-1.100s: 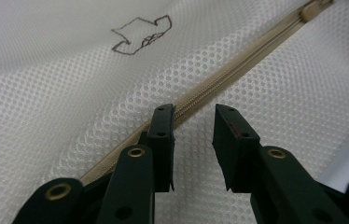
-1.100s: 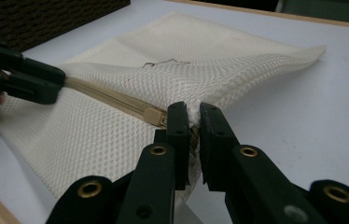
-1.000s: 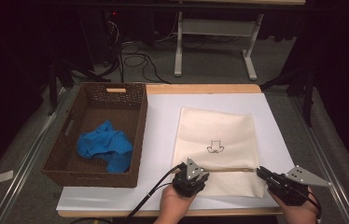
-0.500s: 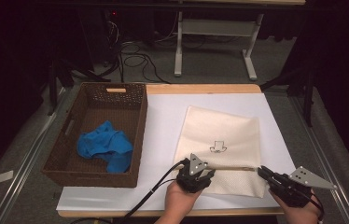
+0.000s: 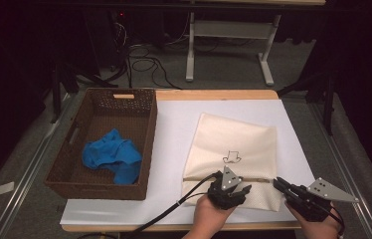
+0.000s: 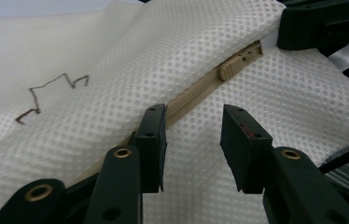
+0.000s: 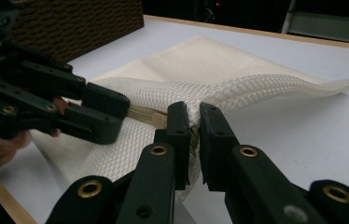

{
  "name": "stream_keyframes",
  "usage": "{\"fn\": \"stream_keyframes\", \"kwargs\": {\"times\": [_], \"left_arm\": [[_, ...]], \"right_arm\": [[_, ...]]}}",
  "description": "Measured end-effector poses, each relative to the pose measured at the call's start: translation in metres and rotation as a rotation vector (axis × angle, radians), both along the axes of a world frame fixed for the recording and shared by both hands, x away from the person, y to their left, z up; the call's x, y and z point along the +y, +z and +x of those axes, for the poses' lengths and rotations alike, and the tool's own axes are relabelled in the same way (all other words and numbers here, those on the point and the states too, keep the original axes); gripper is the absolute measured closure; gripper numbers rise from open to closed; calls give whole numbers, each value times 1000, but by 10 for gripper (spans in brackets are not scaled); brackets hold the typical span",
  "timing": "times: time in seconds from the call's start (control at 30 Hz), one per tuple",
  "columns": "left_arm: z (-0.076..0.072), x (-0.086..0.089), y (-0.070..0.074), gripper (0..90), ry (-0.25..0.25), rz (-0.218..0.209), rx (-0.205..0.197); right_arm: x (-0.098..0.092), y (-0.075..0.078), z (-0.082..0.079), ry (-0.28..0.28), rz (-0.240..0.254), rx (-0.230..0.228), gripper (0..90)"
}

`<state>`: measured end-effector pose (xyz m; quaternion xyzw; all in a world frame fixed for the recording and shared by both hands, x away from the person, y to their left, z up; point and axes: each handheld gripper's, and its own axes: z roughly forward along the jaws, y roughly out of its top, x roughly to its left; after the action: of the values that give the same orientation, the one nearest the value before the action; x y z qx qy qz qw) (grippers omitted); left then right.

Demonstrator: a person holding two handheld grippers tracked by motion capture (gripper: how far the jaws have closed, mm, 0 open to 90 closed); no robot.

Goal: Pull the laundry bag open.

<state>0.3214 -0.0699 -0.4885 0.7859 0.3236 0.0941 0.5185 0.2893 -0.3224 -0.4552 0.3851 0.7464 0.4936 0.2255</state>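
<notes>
A cream mesh bag (image 5: 238,142) with a small drawn mark lies flat on the white table (image 5: 174,129). Its tan zipper (image 6: 196,95) runs along the near edge, and the zipper pull (image 6: 231,68) sits close to the right gripper. My left gripper (image 5: 243,190) (image 6: 193,116) hovers over the zipper; its jaws have just been opening and stand apart, with only mesh lying below them. My right gripper (image 5: 277,182) (image 7: 195,109) is shut on the bag's mesh edge at the zipper's end. The left gripper (image 7: 102,112) lies just to its left.
A brown wicker basket (image 5: 146,144) stands at the table's left, with a crumpled blue cloth (image 5: 112,155) in it. The table's wooden front edge (image 5: 174,228) runs just below both hands. Cables and a desk frame lie on the floor beyond.
My left gripper has slid right along the zipper toward the right gripper, and its jaws stand wider. The right gripper has kept still.
</notes>
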Motion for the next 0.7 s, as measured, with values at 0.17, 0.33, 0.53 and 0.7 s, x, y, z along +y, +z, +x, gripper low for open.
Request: {"fn": "stream_keyframes", "kwargs": {"times": [0.17, 0.33, 0.53, 0.7], "left_arm": [[-1, -11, 5, 606, -13, -11, -4], [-1, -22, 5, 595, -26, -11, 1], [3, -27, 2, 581, -25, -26, 21], [5, -27, 1, 583, -29, -43, 31]], "right_arm": [[3, 1, -1, 10, 9, -3, 847], [4, 2, -2, 20, 15, -10, 847], [5, 1, -1, 25, 9, -9, 848], [4, 0, -1, 27, 13, -6, 848]]}}
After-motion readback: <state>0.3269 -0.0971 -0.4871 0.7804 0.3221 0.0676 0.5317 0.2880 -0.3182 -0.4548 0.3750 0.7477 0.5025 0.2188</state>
